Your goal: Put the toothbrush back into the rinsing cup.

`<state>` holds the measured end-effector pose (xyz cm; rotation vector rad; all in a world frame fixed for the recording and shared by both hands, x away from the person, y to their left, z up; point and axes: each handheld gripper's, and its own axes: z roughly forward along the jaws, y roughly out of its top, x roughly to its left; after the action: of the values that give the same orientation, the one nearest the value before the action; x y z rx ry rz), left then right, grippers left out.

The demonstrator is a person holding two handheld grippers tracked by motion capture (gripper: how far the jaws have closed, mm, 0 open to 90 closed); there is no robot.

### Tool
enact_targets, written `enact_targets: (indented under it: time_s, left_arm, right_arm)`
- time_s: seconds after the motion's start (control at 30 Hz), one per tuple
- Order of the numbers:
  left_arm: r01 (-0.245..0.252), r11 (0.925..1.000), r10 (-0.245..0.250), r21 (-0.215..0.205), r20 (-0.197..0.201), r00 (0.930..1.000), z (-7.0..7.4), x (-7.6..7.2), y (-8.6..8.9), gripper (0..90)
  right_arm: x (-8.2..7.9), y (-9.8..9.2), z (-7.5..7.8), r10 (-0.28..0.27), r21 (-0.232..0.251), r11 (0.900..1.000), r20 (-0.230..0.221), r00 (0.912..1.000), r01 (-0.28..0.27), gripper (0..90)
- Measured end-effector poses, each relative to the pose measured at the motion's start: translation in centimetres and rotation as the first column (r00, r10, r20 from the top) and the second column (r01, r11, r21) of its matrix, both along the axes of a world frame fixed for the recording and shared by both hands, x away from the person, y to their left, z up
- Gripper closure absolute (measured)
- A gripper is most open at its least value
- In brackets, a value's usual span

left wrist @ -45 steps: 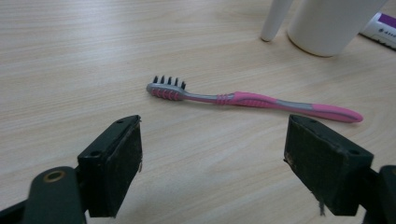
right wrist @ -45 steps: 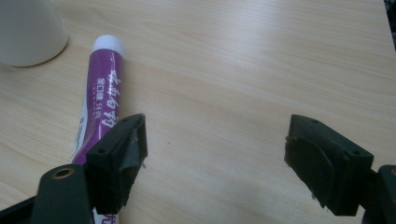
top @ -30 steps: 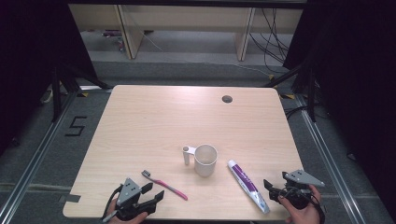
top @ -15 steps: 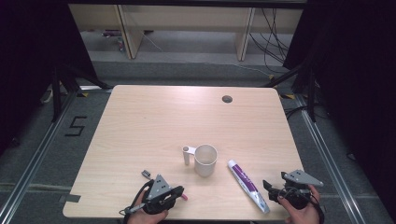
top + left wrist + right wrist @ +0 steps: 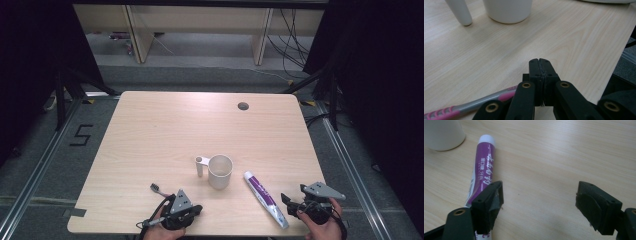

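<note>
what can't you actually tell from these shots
- Toothbrush: left gripper view; the left gripper covers part of the handle, so a real grip is unclear.
- Toothpaste tube: right gripper view; its lower end is behind a jaw of the right gripper.
- Cup: left gripper view; top cut off by the edge.

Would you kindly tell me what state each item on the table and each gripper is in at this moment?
Mug: upright, handle to its left, looks empty.
Toothpaste tube: lying flat, white cap on.
Toothbrush: lying flat, handle running under the left gripper; whether it is gripped is unclear.
Left gripper: jaws shut, tips together.
Right gripper: jaws open, one jaw over the toothpaste tube.
</note>
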<state>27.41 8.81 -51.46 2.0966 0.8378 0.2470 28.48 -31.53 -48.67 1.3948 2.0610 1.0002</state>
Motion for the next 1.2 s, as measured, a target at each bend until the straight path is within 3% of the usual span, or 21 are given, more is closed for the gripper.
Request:
enact_targets:
  time_s: [0.03,0.17,0.2,0.23,0.3,0.37,0.6,0.7,0.83,0.9,0.93,0.97,1.0,1.07,1.2]
  left_arm:
    - [0.004,1.0000,-0.004,0.001,-0.004,1.0000,0.0,-0.3,0.4,88.7]
    - [0.021,0.9995,-0.021,0.021,-0.019,0.9996,0.0,-1.0,1.2,88.6]
    - [0.015,0.9999,-0.015,0.006,-0.021,0.9997,0.0,-1.2,1.2,88.4]
    - [0.021,0.9996,-0.020,0.019,-0.021,0.9996,0.0,-1.6,1.8,88.0]
    - [0.018,0.9998,-0.018,0.007,-0.025,0.9995,0.0,-1.8,2.1,87.9]
    - [0.023,0.9992,-0.022,0.032,-0.024,0.9995,0.2,-2.1,3.1,87.7]
    - [0.023,0.9997,-0.023,-0.005,-0.037,0.9990,0.4,-2.9,4.9,86.7]
    - [0.029,0.9996,-0.028,0.007,-0.033,0.9991,0.5,-3.2,5.9,86.9]
    - [0.047,0.9986,-0.046,0.024,-0.055,0.9974,0.9,-3.6,6.9,86.9]
    - [0.048,0.9976,-0.046,0.050,-0.051,0.9976,0.9,-3.5,7.4,86.7]
    - [0.033,0.9990,-0.032,0.030,-0.051,0.9982,1.0,-3.6,7.5,86.4]
    - [0.015,0.9999,-0.015,0.005,-0.047,0.9988,1.1,-3.6,7.6,86.2]
    - [0.008,1.0000,-0.008,0.005,-0.027,0.9996,1.3,-3.4,7.6,86.4]
    - [0.013,0.9998,-0.013,0.012,-0.018,0.9998,1.6,-3.3,7.2,87.1]
    - [0.029,0.9993,-0.028,0.024,-0.024,0.9993,1.5,-3.0,6.7,87.8]
  right_arm:
    - [0.1,-0.3,0.1,0.024,-0.033,0.999,0.023,0.9995,-0.023,23.0]
    - [0.2,-0.3,0.0,0.027,-0.031,0.999,0.021,0.9994,-0.027,23.0]
    - [0.0,0.0,0.0,-0.001,0.003,1.000,0.002,1.0000,0.001,23.0]
    - [0.0,0.1,0.0,-0.005,0.002,1.000,-0.006,1.0000,0.005,23.0]
    - [0.1,-0.1,0.0,0.018,-0.005,1.000,0.009,0.9998,-0.018,23.0]
    - [0.1,-0.2,0.0,0.019,-0.016,1.000,0.011,0.9998,-0.019,23.0]
    - [0.2,-0.1,0.0,0.022,-0.005,1.000,0.001,0.9998,-0.022,23.0]
    - [0.2,-0.1,-0.1,0.022,-0.010,1.000,0.002,0.9998,-0.022,23.0]
    - [0.3,-0.1,-0.1,0.025,-0.021,0.999,0.010,0.9996,-0.024,23.0]
    - [0.1,0.2,-0.1,0.002,0.015,1.000,-0.018,0.9998,-0.002,23.0]
    - [0.2,0.0,0.0,0.018,-0.010,1.000,-0.002,0.9998,-0.018,22.9]
    - [0.1,0.3,0.0,0.000,0.011,1.000,-0.018,0.9998,0.000,23.0]
    - [0.3,0.1,-0.1,0.020,-0.008,1.000,-0.007,0.9998,-0.020,23.0]
    - [0.2,0.3,-0.1,0.011,0.007,1.000,-0.014,0.9998,-0.010,22.9]
    - [0.2,0.3,-0.1,0.012,0.008,1.000,-0.015,0.9998,-0.011,23.0]
